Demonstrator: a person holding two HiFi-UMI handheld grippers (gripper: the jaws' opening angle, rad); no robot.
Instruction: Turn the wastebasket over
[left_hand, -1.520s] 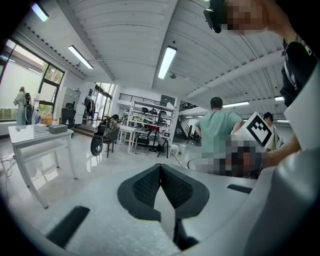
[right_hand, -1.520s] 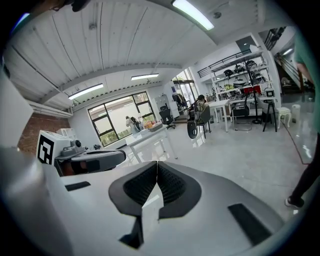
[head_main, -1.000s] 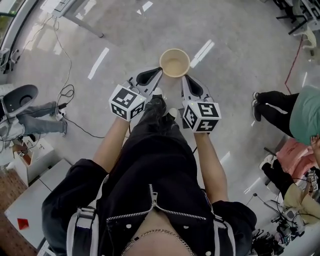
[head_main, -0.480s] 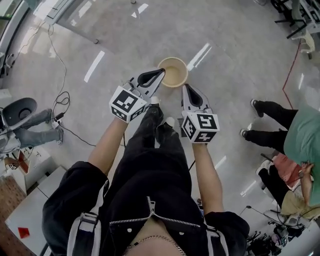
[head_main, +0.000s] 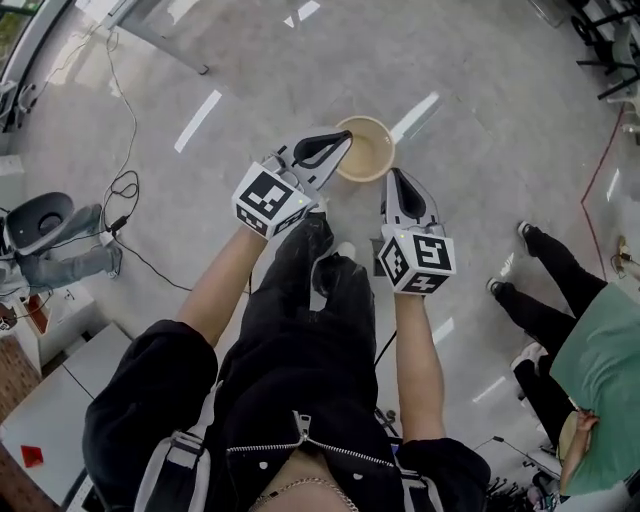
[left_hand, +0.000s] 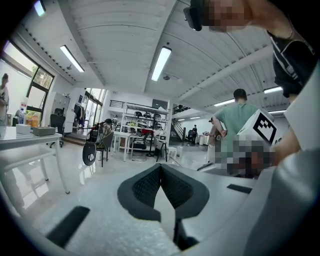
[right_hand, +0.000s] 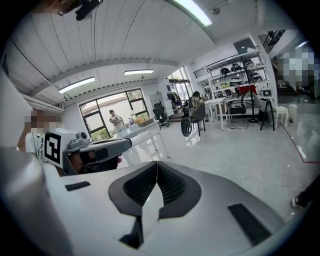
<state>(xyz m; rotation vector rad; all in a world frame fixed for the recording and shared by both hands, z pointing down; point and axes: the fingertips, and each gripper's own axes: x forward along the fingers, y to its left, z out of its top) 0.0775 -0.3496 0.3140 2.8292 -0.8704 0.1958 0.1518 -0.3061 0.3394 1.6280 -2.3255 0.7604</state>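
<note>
In the head view a tan round wastebasket (head_main: 369, 150) stands upright on the grey floor, its open mouth facing up and nothing visible inside. My left gripper (head_main: 343, 139) is shut and empty, its tip over the basket's left rim. To the basket's lower right, my right gripper (head_main: 398, 177) is also shut and empty, its tip just beside the rim. Whether either tip touches the basket I cannot tell. In the left gripper view the left gripper (left_hand: 160, 167) has its jaws pressed together, as does the right gripper (right_hand: 157, 164) in the right gripper view. Neither gripper view shows the basket.
A bystander in a green shirt (head_main: 603, 358) with black shoes (head_main: 526, 236) stands at the right. At the left an office chair (head_main: 38, 215) sits by a black cable (head_main: 128, 188) trailing across the floor. A white cabinet (head_main: 48, 392) stands at the lower left.
Both grippers have come down and closer to the basket; the left tip now overlaps its rim. The bystander at the right has shifted position.
</note>
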